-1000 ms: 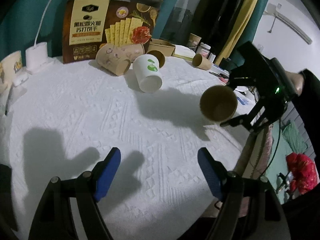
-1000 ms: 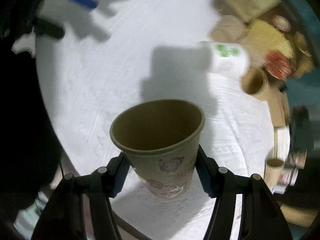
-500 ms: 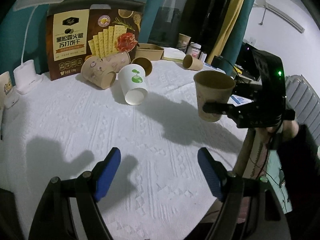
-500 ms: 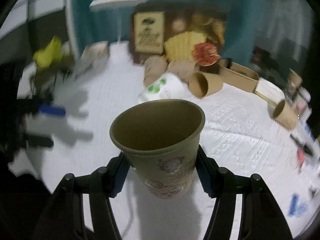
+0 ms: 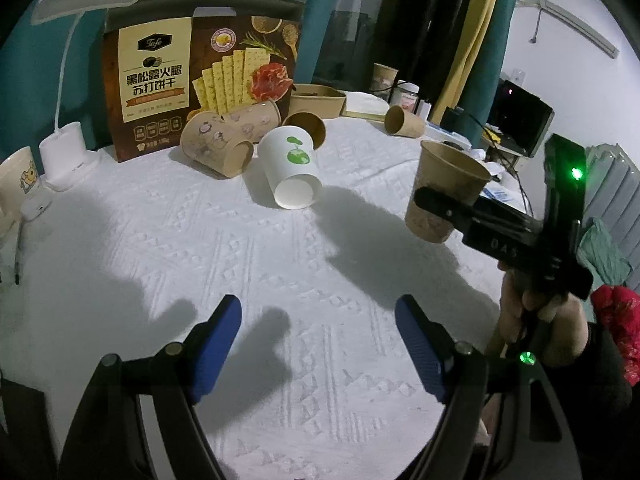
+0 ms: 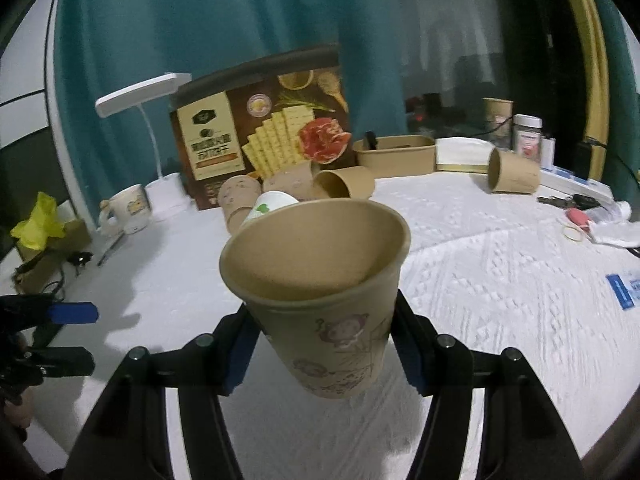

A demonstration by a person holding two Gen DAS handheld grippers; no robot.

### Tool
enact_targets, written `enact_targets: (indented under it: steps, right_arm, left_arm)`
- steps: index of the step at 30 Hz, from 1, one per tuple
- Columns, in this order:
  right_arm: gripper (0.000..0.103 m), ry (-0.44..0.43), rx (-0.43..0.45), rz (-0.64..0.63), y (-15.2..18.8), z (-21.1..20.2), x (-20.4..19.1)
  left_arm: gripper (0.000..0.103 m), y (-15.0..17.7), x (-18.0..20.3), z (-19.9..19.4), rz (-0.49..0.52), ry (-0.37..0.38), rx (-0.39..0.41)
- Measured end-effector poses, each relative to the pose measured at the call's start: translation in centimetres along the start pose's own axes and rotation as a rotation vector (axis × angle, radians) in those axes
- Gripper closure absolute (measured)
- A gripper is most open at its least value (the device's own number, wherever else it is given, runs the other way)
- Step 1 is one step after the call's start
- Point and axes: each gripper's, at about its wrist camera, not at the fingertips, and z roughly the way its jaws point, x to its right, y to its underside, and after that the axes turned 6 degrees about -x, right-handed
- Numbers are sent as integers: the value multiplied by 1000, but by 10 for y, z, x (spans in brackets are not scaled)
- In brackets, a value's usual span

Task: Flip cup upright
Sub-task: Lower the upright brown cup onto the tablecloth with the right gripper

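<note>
My right gripper [image 6: 320, 354] is shut on a brown paper cup with a monkey print [image 6: 324, 300]. The cup is nearly upright, mouth up, and hangs a little above the white tablecloth [image 6: 500, 280]. In the left wrist view the same cup [image 5: 444, 192] sits at the right, held by the right gripper [image 5: 436, 208]. My left gripper [image 5: 318, 344] is open and empty over the near part of the cloth [image 5: 240, 248].
A white cup with a green logo [image 5: 292, 168] and several brown cups [image 5: 216, 148] lie on their sides before a cracker box [image 5: 196, 80]. Another brown cup [image 5: 402, 122] lies at the back right. A desk lamp [image 5: 68, 80] and a mug [image 5: 16, 180] stand at the left.
The right gripper has turned the brown cup from lying sideways to nearly upright and brought it lower toward the cloth. The left gripper has stayed open and hardly moved.
</note>
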Motion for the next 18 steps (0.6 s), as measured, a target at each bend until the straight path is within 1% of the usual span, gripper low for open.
enact_targets:
  steps: [3, 8, 18]
  right_arm:
    - [44, 32, 11, 21, 7, 2, -1]
    - [44, 67, 2, 22, 20, 4, -3]
    - [43, 95, -45, 30, 34, 4, -1]
  left_arm:
    - [24, 1, 1, 3, 4, -12, -12]
    - [24, 4, 5, 6, 19, -29, -24]
    - [23, 7, 10, 11, 32, -30, -38]
